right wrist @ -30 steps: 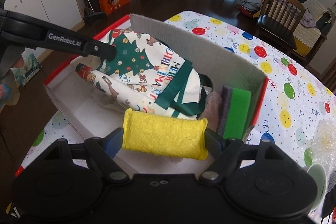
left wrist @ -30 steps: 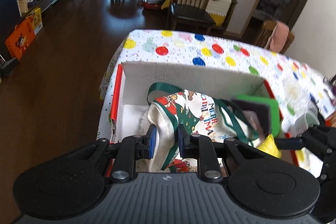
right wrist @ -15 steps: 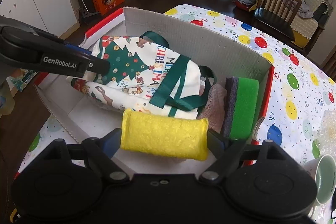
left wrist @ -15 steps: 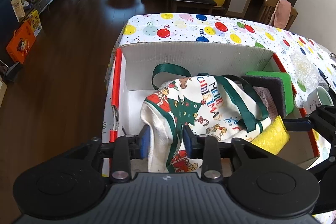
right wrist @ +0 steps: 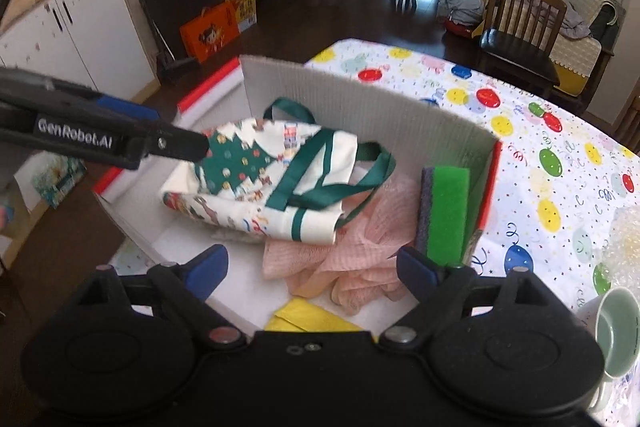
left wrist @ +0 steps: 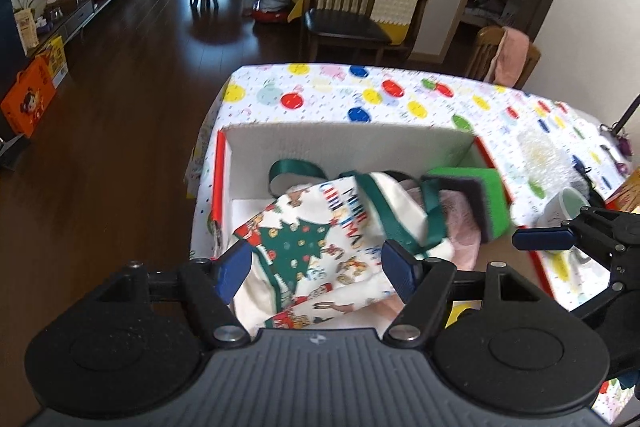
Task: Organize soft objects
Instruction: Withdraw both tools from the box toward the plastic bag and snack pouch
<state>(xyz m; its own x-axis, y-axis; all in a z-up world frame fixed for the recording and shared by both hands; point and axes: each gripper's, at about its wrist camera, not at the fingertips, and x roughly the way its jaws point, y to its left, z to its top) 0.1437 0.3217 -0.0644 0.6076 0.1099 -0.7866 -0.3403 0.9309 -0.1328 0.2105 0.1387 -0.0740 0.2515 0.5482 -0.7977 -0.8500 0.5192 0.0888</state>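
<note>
Both grippers hung over the cardboard box point(right wrist: 360, 95) on the spotted tablecloth point(left wrist: 400, 95). The left gripper point(left wrist: 316, 267) had its jaws spread wide, holding nothing, just above the Christmas tote bag point(left wrist: 320, 239), which lay in the box with its green straps loose. The right gripper point(right wrist: 312, 267) was spread as well and empty. Below it lay a yellow cloth point(right wrist: 312, 317) at the box's near edge, beside a pink cloth point(right wrist: 360, 247). A green sponge point(right wrist: 448, 211) stood on edge against the box's right wall. A mug point(right wrist: 612, 335) sat outside on the table.
</note>
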